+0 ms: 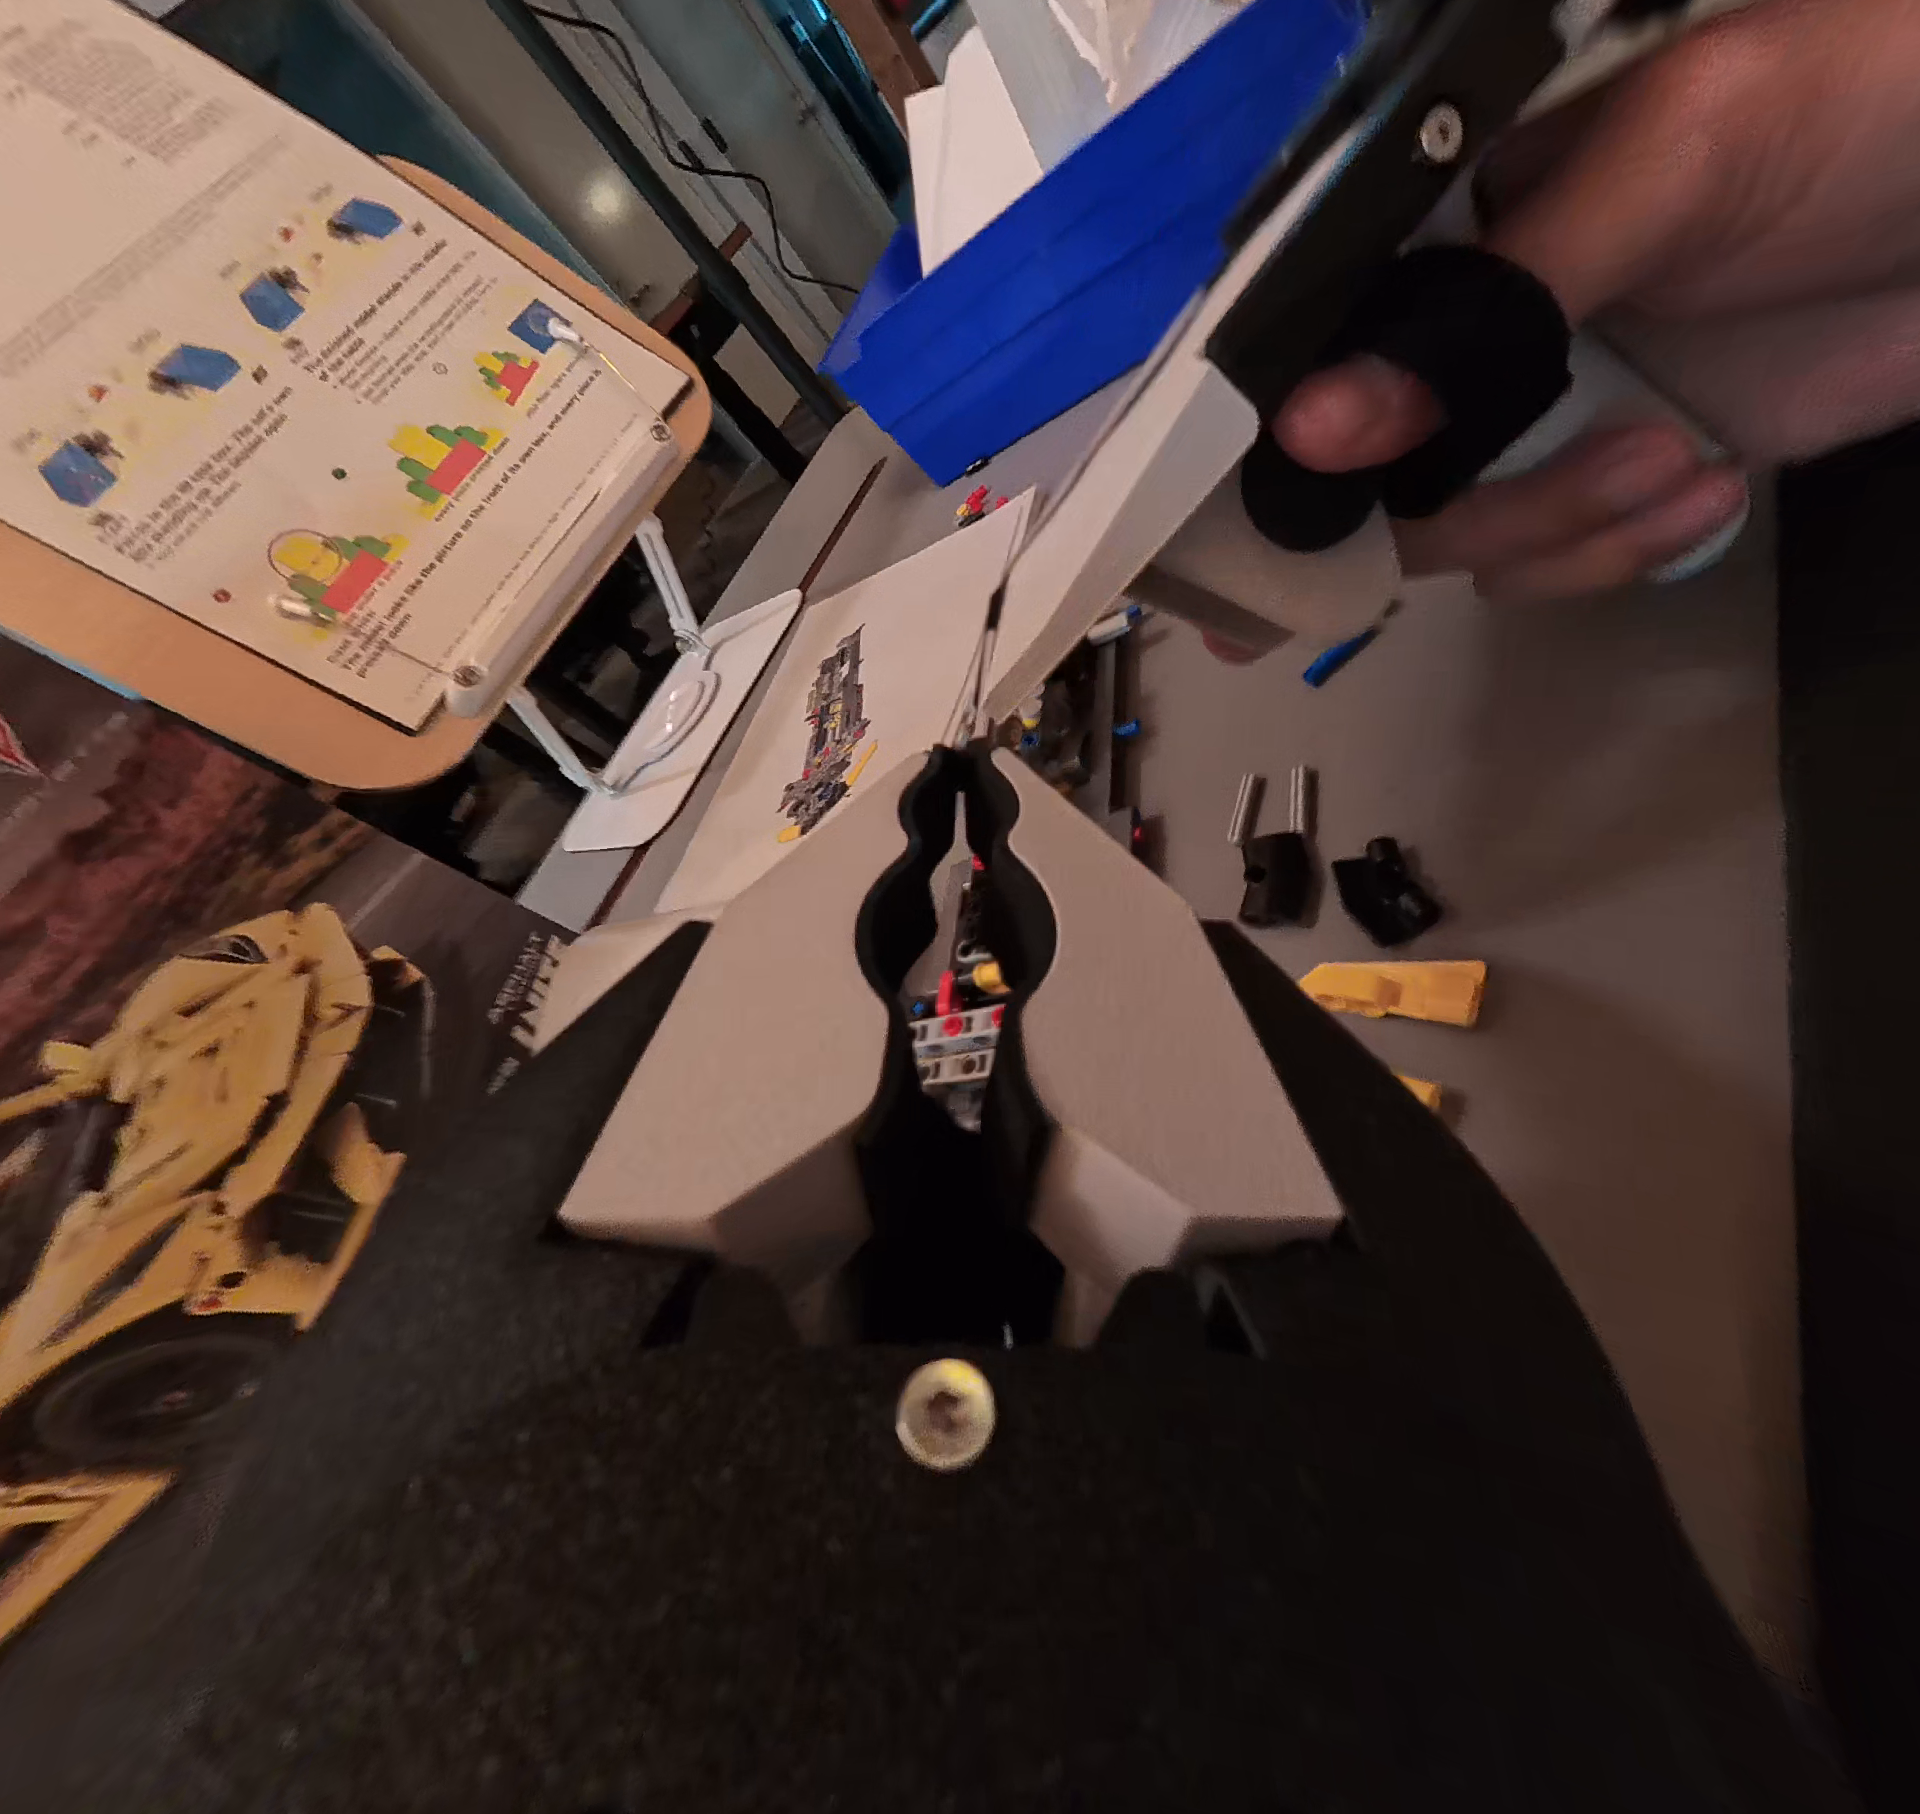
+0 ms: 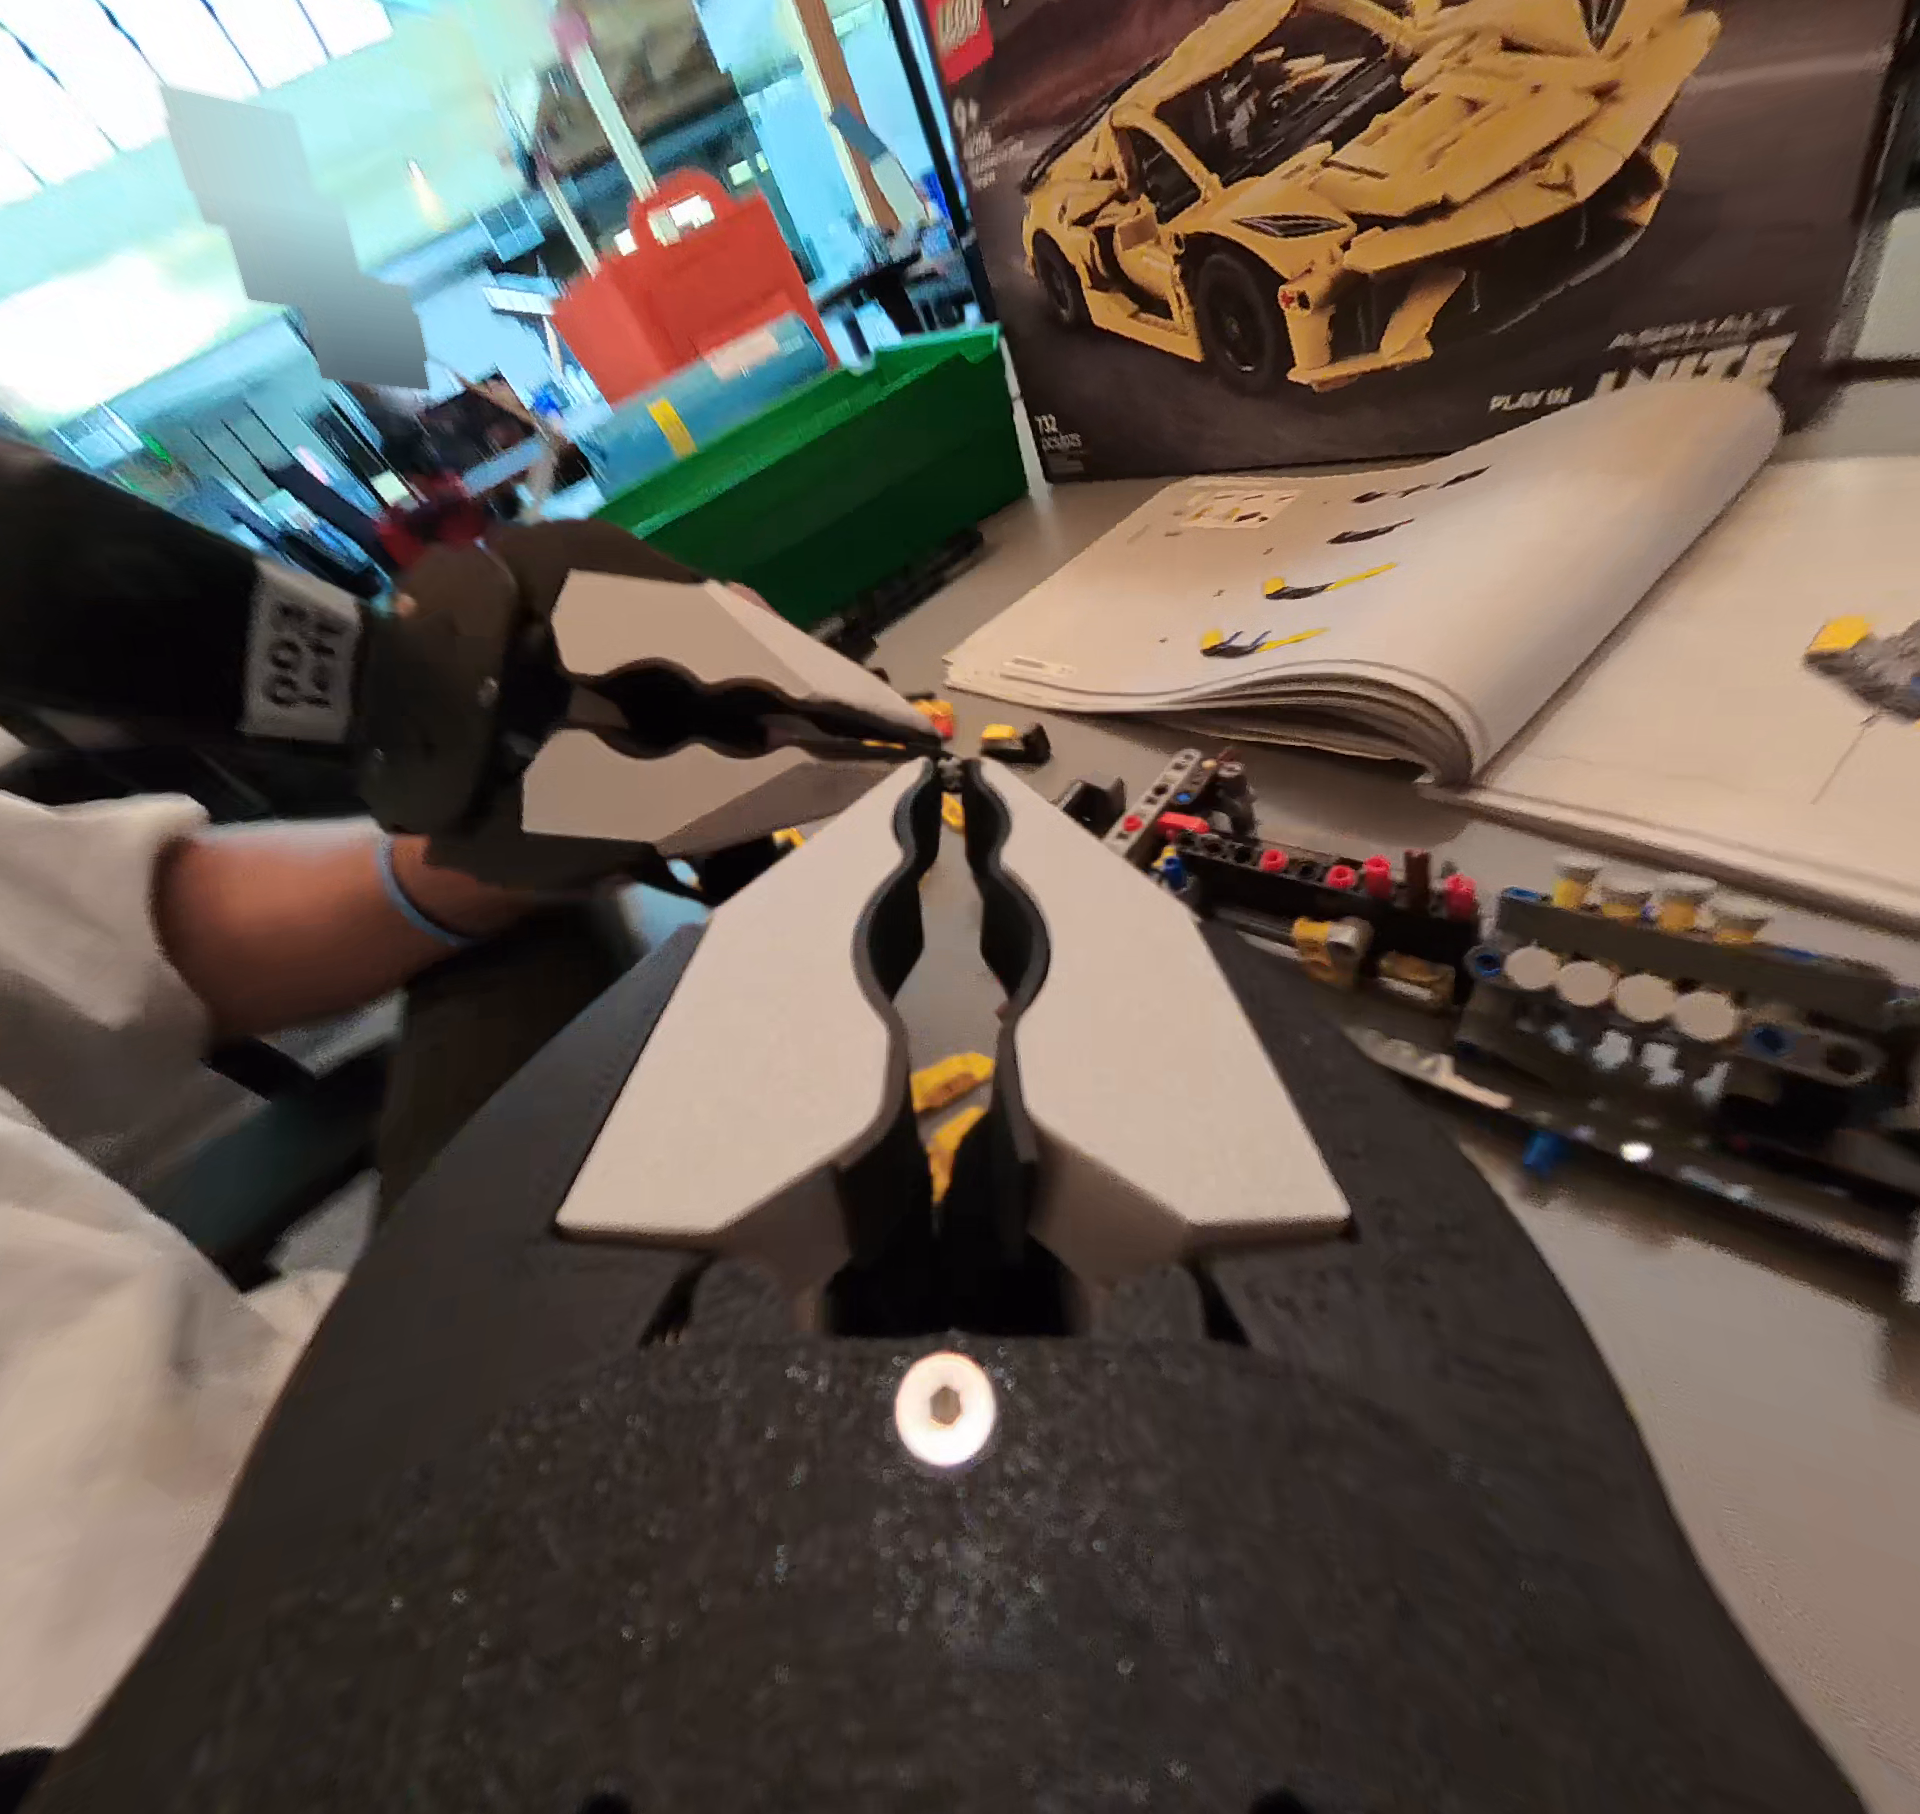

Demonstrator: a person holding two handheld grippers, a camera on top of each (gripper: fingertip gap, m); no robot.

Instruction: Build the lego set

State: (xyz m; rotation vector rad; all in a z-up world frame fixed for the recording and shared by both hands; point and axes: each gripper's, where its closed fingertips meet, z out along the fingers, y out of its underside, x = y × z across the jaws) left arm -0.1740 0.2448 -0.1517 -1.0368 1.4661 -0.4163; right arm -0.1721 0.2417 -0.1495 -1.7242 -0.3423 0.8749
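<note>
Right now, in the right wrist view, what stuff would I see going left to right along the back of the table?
Green bin → yellow-car box → open instruction booklet.

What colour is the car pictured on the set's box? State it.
Yellow, on a dark box; it shows best in the right wrist view.

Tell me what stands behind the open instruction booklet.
Behind the instruction booklet stands the set's box, picturing a yellow car, upright on the table. The booklet's raised pages cover the box's lower right edge; nothing behind the box shows.
</note>
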